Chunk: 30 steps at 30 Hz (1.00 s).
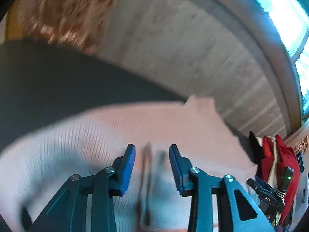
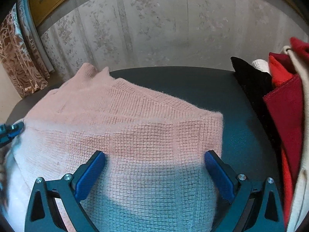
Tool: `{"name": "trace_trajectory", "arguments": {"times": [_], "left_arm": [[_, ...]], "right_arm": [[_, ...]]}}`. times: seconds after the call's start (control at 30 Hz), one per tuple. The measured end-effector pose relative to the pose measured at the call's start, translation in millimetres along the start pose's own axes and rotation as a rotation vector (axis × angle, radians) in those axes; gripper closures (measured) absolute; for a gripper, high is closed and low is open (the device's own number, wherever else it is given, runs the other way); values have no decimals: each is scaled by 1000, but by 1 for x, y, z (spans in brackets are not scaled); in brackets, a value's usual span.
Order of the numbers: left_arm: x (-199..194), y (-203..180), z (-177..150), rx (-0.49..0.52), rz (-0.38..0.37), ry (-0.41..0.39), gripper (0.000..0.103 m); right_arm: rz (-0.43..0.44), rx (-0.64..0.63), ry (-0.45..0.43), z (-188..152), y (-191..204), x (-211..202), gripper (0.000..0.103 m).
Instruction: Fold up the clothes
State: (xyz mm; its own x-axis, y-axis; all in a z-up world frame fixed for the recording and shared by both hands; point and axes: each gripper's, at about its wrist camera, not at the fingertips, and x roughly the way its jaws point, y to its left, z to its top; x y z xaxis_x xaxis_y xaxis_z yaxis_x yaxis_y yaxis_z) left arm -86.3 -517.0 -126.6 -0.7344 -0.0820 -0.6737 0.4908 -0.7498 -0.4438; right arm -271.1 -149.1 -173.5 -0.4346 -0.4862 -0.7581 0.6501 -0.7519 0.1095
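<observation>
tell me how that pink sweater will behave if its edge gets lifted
The pink sweater would probably flop and sag, since its loose open knit already lies in soft folds. Its fuzzy surface likely grips the dark table rather than sliding. It looks light for its bulk.

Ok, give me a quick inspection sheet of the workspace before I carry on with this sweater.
Surface: dark table, partly covered.
Job's things: pink knit sweater spread across the table, under both tongs.
Clutter: pile of red, black and cream clothes at the table's right edge.
Grippers: right tongs wide open over the sweater; left tongs open, nothing between them.
Cables: nothing seen.
Surroundings: patterned wallpaper, lace curtain, bright window.
</observation>
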Motion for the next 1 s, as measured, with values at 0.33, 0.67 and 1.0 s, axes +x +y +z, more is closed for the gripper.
{"name": "trace_trajectory", "arguments": {"times": [0.33, 0.67, 1.0], "left_arm": [[78, -73, 59, 225, -55, 96, 45], [153, -99, 86, 316, -78, 207, 48], [171, -106, 86, 337, -64, 239, 98]], "right_arm": [[247, -165, 16, 95, 40, 23, 0], [258, -224, 121, 144, 64, 107, 41], [241, -376, 131, 139, 100, 116, 72]]}}
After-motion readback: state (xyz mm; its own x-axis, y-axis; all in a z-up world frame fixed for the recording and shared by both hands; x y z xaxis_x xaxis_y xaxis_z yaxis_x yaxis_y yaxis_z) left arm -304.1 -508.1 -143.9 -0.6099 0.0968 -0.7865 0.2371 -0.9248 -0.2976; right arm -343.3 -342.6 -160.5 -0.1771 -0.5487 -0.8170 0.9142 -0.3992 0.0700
